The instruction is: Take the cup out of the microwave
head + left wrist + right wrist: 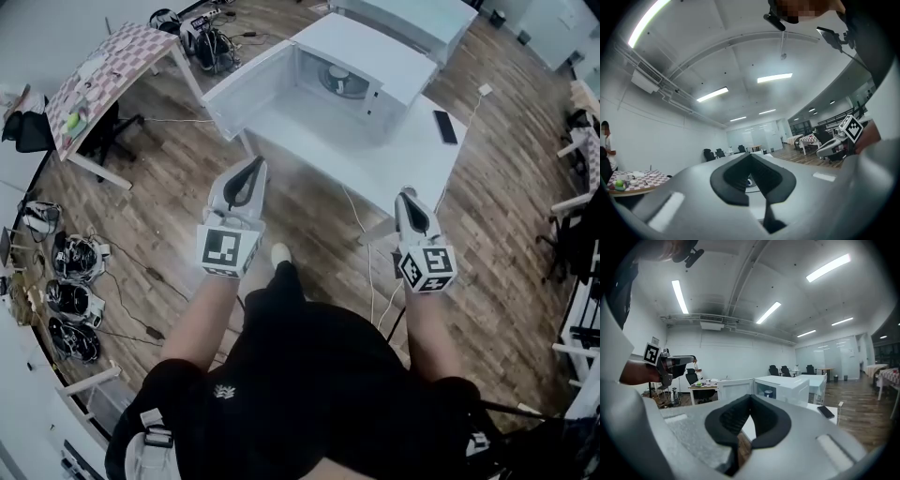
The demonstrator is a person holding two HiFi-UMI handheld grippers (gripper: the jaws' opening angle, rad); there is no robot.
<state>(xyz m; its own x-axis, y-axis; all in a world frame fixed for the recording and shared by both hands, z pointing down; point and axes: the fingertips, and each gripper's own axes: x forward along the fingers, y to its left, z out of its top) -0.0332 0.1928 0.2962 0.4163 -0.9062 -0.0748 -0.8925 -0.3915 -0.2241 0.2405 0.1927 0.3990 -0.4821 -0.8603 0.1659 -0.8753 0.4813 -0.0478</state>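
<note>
Black clothing on the person (309, 394) fills the bottom of the head view, both forearms reaching forward. Beyond them, the left gripper (255, 165) and the right gripper (405, 195) hang side by side, well apart, each with its jaws pressed together on nothing. Just past their tips stands a white table (403, 159) with a dark phone (445, 127) near its right edge. On the table sits the microwave (375, 56), its door (246, 84) swung wide to the left. Inside rests the cup (337, 79).
</note>
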